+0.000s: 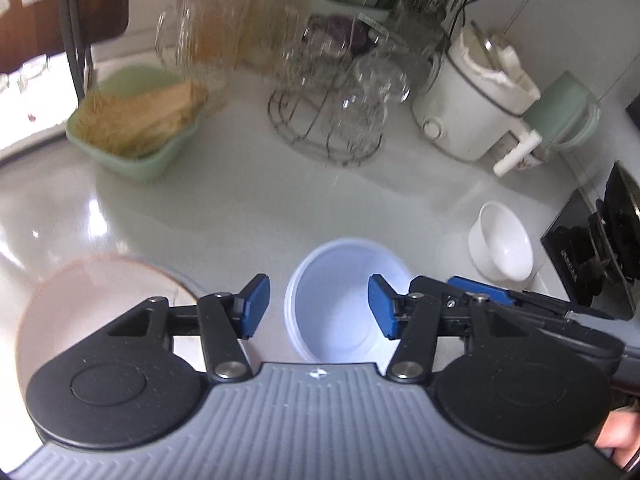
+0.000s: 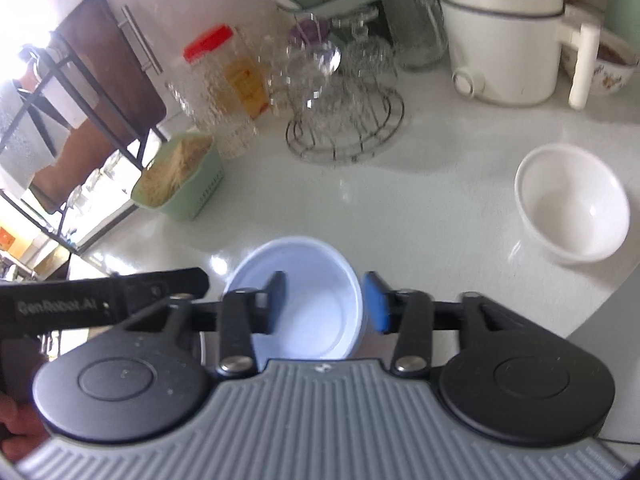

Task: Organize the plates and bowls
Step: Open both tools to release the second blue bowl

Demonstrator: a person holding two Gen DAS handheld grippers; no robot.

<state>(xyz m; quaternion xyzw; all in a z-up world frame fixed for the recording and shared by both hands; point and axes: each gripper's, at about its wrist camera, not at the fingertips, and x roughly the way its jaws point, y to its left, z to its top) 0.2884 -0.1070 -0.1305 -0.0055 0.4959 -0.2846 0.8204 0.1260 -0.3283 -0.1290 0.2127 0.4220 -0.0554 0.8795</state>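
Nearest thing in both views is the pale blue bowl (image 1: 344, 304), sitting on the white counter (image 1: 248, 216) pretty much dead centre between the two tools. The left gripper (image 1: 318, 306) has its jaws spread wide and isn't holding anything; the bowl sits between and beyond its blue pads (image 1: 254, 306). The right gripper (image 2: 326, 302) is also spread, with one finger over the inside of the bowl and the other outside the right rim, so it's straddling that wall. Can't tell if it's actually touching.

In the left view, at about 9 o'clock, there's a pinkish plate (image 1: 100, 300), pretty blurry. The white bowl (image 2: 572, 204) is off at 2 o'clock in the right view, well apart from the blue one.

Further back: the green basket (image 1: 136, 128) at 10 o'clock, the wire glass rack (image 1: 332, 120) at 12, the red-lidded jar (image 1: 212, 28) behind it, and a white cooker (image 1: 472, 100) at 1 o'clock.
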